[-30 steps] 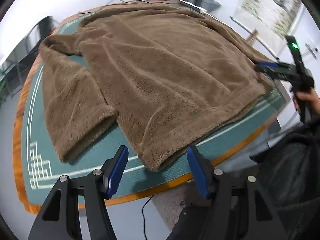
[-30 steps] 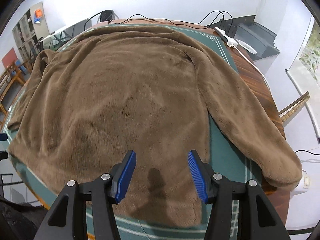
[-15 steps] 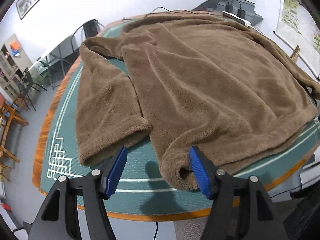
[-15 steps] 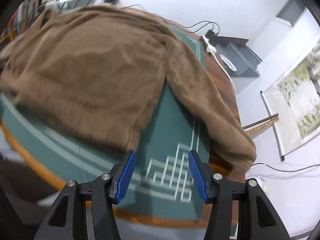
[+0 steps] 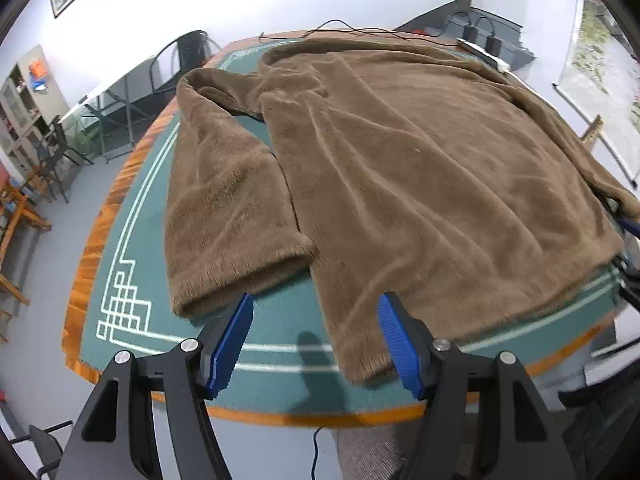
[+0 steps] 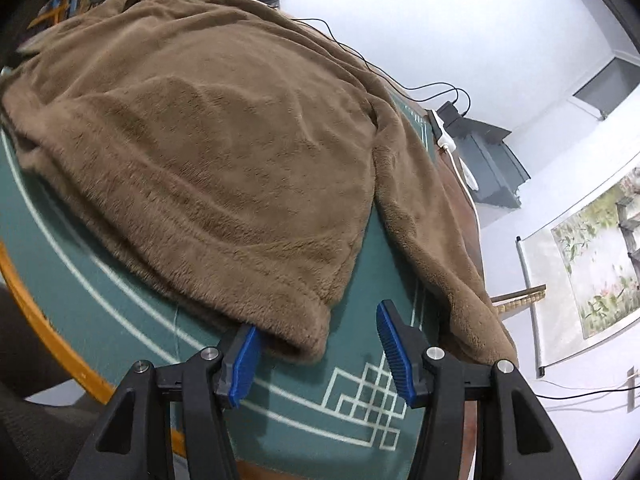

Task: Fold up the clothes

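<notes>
A brown fleece sweater point(image 5: 420, 168) lies spread flat across the green felt table point(image 5: 280, 344), body toward the near edge, collar end toward the far edge. Its hem runs along the near side just inside the white border lines. One sleeve point(image 5: 224, 216) lies folded down beside the body on the left side of the table, its cuff near the stepped white pattern at the near left corner. The other sleeve point(image 6: 436, 248) trails along the right side, its cuff reaching the wooden rim near the near right corner.

The left gripper point(image 5: 314, 340) sits at the near left hem corner with its blue pads spread apart. The hem corner comes in from the right between the pads, close against the right-hand pad; the left-hand pad stands just in front of the sleeve cuff. Nothing is pinched.

The right gripper point(image 6: 318, 354) sits at the near right hem corner, its pads likewise wide apart. The hem corner droops over the tip of the left-hand pad and reaches partway into the gap; the right-hand pad stands clear over bare felt, between the body and the right sleeve.

A white power strip point(image 6: 442, 134) with black cables rests on the far right edge of the table.
</notes>
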Motion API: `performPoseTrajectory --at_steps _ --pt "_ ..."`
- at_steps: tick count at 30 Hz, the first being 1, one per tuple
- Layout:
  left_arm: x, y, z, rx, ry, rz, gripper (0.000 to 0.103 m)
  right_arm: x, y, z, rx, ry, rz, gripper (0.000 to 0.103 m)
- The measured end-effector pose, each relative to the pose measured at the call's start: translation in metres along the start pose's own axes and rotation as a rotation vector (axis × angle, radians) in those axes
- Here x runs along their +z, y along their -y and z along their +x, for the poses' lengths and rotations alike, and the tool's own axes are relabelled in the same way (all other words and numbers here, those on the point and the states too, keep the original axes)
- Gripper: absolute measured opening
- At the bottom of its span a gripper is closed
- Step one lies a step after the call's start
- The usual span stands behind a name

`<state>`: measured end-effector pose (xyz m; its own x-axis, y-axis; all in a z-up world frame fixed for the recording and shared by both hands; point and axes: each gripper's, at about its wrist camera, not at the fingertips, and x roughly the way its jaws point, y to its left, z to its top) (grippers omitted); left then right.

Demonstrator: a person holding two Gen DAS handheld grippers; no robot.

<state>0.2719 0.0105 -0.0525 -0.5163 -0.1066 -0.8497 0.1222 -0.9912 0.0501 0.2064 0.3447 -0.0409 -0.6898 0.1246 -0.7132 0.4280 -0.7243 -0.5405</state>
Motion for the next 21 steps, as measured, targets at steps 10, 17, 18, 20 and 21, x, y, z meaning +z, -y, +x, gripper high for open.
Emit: performPoseTrajectory --at_steps 10,17,18,20,21 --pt "-0.024 0.016 0.005 -0.043 -0.043 0.066 0.070 0.027 0.039 0.009 0.129 0.008 0.325 0.056" --pt "-0.011 0.015 0.016 -0.015 -0.016 0.007 0.070 0.024 0.057 0.017 0.166 -0.018 0.480 0.056" --pt "-0.008 0.015 0.018 -0.011 -0.013 0.001 0.070 0.023 0.055 0.017 0.164 -0.021 0.471 0.056" --pt "-0.002 0.015 0.021 -0.002 -0.007 -0.006 0.070 0.022 0.051 0.017 0.180 -0.022 0.456 0.056" --pt "0.000 0.016 0.022 0.000 -0.005 -0.007 0.070 0.022 0.047 0.018 0.194 -0.020 0.446 0.056"
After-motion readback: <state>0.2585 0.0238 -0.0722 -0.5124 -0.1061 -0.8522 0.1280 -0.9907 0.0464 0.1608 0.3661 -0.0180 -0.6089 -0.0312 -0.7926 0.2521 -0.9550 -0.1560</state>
